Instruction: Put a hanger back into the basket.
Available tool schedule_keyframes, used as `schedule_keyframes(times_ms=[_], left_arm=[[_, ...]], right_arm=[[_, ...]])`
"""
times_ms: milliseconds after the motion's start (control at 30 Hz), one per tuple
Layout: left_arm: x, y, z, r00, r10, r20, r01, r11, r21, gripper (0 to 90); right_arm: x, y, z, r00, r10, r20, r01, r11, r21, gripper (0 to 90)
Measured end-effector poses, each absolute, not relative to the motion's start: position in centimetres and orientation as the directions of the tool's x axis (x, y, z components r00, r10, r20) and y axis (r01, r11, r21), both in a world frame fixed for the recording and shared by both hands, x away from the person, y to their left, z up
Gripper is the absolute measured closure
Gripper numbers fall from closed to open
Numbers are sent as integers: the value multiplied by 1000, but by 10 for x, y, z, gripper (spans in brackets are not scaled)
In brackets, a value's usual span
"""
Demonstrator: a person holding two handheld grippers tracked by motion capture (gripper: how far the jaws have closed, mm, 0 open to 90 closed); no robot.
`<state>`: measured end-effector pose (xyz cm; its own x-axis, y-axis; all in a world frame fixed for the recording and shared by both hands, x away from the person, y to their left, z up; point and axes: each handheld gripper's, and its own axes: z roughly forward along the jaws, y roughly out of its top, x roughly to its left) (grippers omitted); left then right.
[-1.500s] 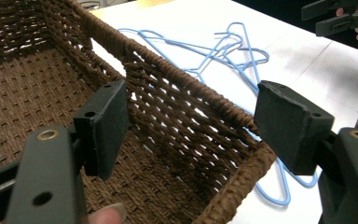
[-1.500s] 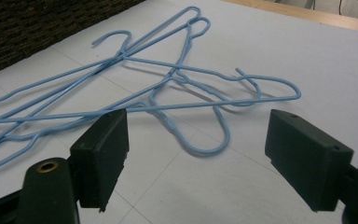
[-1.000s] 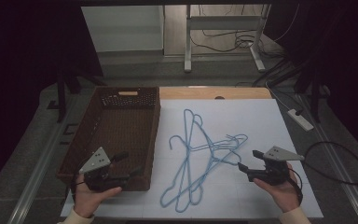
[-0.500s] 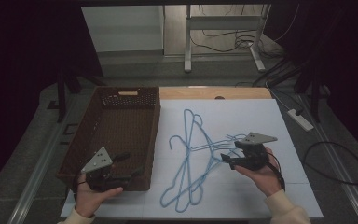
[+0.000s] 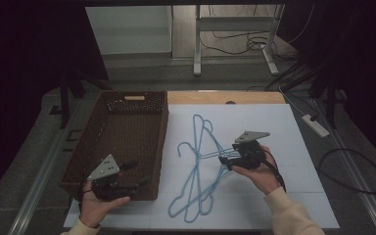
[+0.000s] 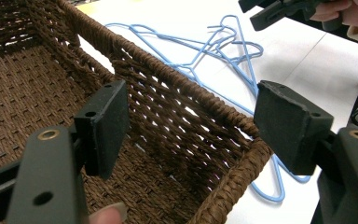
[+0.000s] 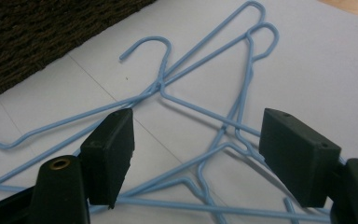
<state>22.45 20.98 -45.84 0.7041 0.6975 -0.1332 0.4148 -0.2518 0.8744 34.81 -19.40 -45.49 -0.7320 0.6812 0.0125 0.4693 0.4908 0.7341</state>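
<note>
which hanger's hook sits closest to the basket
The blue hanger whose hook curls alone at the pile's left; the other hooks lie together farther up, away from the wicker basket.

- Three light-blue wire hangers (image 5: 200,166), tangled in one overlapping pile on the white counter (image 5: 293,132).
- One brown woven basket (image 5: 122,142), just beside the pile.
- Two hand-held tongs: left (image 5: 139,176), right (image 5: 223,159).
- One white power strip (image 5: 315,125) off the counter's edge.

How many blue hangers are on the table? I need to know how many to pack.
3, tangled in one pile on the white sheet right of the basket: hooks show at and. The overlap may hide another.
</note>
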Motion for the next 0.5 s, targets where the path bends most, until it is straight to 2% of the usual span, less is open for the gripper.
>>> schedule_keyframes(times_ms=[500], left_arm=[[225,209,-459,708,694,-135,418,-258,871,281]], right_arm=[[372,-173,-453,-737,675,15,485,514,708,285]])
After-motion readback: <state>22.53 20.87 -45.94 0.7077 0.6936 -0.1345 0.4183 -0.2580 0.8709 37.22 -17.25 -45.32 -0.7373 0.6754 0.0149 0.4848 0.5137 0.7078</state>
